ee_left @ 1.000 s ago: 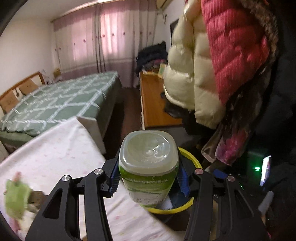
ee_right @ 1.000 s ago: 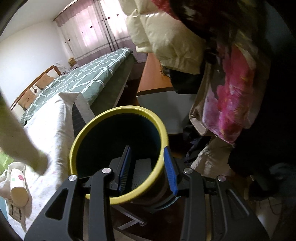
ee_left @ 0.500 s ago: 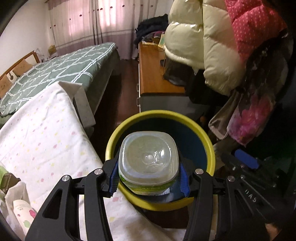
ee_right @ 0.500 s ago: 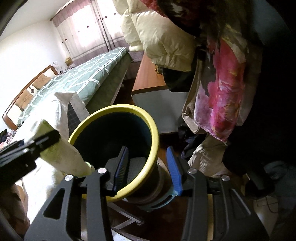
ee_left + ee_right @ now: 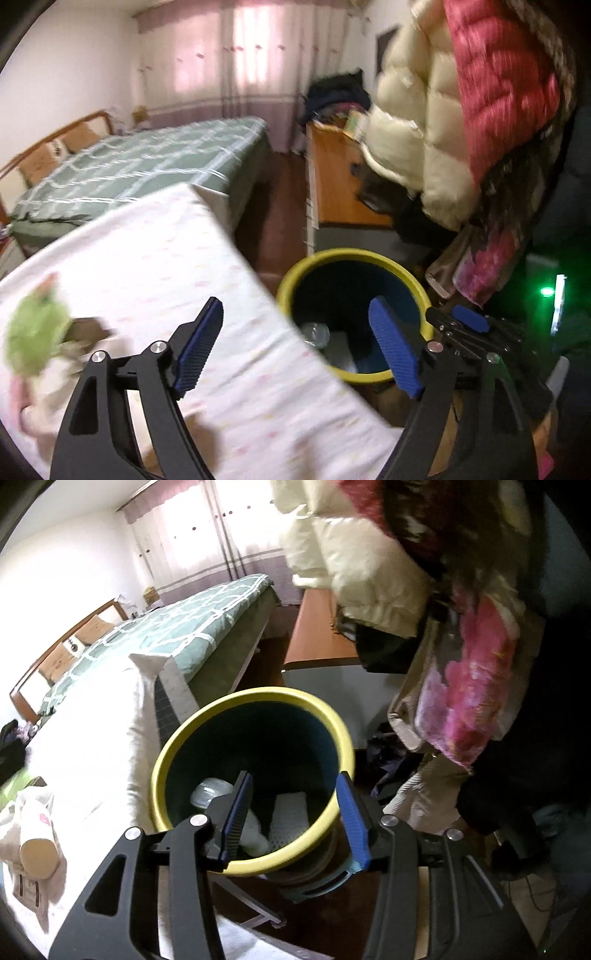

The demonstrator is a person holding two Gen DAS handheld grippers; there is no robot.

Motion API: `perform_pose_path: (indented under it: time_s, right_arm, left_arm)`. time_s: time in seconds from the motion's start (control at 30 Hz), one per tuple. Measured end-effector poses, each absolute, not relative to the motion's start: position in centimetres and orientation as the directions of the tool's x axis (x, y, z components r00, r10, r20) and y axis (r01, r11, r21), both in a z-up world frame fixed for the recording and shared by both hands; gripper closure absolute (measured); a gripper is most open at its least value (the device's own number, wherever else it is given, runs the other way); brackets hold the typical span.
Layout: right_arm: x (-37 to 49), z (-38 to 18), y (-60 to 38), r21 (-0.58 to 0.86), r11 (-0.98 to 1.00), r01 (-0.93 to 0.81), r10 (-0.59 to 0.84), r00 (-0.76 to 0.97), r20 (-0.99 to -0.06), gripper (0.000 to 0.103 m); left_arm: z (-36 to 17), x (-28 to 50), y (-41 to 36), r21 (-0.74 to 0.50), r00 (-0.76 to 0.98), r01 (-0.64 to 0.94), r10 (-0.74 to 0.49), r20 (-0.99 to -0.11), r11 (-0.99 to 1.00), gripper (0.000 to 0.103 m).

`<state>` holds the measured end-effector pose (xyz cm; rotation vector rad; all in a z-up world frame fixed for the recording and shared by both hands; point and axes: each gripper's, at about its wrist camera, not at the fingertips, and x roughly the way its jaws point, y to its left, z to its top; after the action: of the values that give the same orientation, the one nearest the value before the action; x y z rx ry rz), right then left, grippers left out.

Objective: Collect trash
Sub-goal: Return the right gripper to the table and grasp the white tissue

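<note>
Right wrist: right tongs grip bin rim; bottle base-up inside; left tongs open.

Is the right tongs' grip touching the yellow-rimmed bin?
Touching. In the right wrist view the right tongs straddle the yellow-rimmed dark bin: one blue pad inside, one outside, both meeting the wall.

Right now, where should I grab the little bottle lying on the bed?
Grip the bottle around its round middle, coming down from above, fingers across it. It lies on its side on the white sheet, so above is the open way in.
</note>
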<state>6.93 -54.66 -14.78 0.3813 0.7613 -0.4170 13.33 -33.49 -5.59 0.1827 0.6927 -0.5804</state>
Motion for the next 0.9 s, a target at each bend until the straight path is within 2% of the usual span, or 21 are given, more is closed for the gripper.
perform_pose_path:
  time_s: [0.17, 0.27, 0.47, 0.63, 0.9]
  right_arm:
    - [8.4, -14.7, -51.6, 0.178, 0.887, 0.425, -0.171, 0.663, -0.729, 0.057]
    - [9.5, -14.7, -49.2, 0.177, 0.912, 0.371, -0.130, 0.668, -0.733, 0.057]
    - [11.8, -13.9, -42.6, 0.167, 0.960, 0.225, -0.033, 0.684, -0.729, 0.057]
    - [13.4, -11.8, -36.2, 0.168, 0.984, 0.067, 0.073, 0.704, -0.706, 0.057]
    - [13.6, -9.6, -28.4, 0.177, 0.971, -0.161, 0.239, 0.682, -0.691, 0.057]
  left_arm:
    - [-2.4, 11.0, -24.5, 0.011, 0.752, 0.423, -0.344, -0.562, 0.906, 0.011]
    - [-1.2, 9.6, -17.7, 0.043, 0.831, 0.271, -0.212, -0.515, 0.962, 0.009]
    - [-1.4, 7.8, -7.8, 0.043, 0.863, 0.042, -0.014, -0.505, 0.998, 0.008]
    - [-1.9, 7.0, -2.7, 0.024, 0.861, -0.047, 0.052, -0.506, 0.999, 0.008]
    - [-2.6, 6.2, 0.4, 0.011, 0.864, -0.100, 0.092, -0.494, 0.995, 0.008]
